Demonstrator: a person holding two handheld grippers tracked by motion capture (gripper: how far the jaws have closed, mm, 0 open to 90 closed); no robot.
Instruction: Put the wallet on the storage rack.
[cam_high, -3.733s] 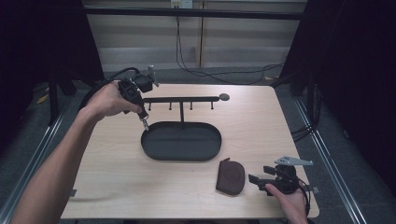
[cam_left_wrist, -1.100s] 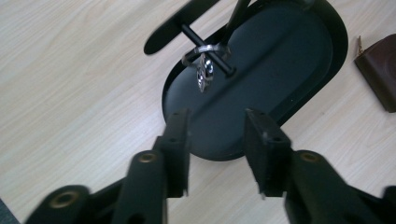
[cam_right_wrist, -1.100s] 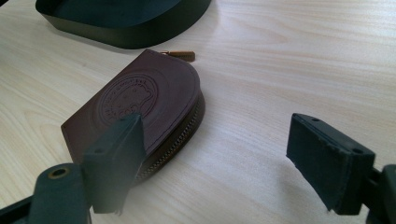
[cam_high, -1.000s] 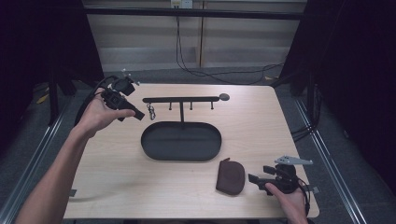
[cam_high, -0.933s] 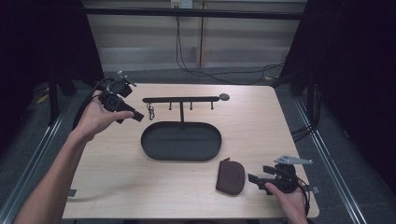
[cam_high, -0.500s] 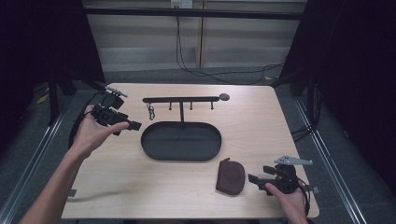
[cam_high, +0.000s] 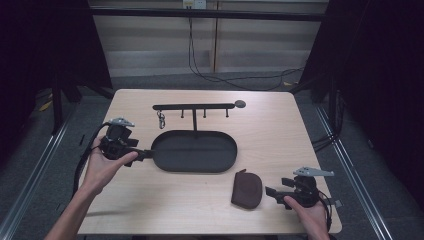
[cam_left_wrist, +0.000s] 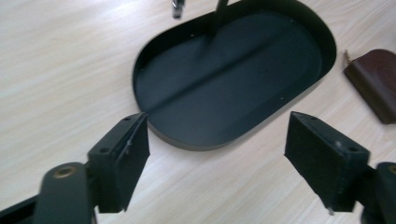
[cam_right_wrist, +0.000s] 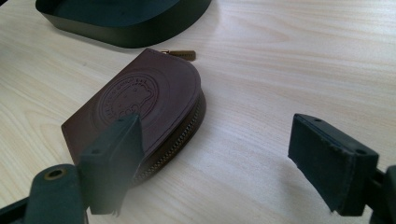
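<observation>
Nearby, brown pouch (cam_right_wrist: 140, 112) just beside black oval tray (cam_high: 195, 151).

Black fingers (cam_left_wrist: 122, 158), grey top plates (cam_high: 313, 172)

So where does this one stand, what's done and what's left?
Done, apparently: a key ring hangs on the rack above the oval tray. In hand: nothing; the left gripper is open beside the tray, the right gripper open beside the brown pouch. Left, probably: the pouch, untouched on the table.
</observation>
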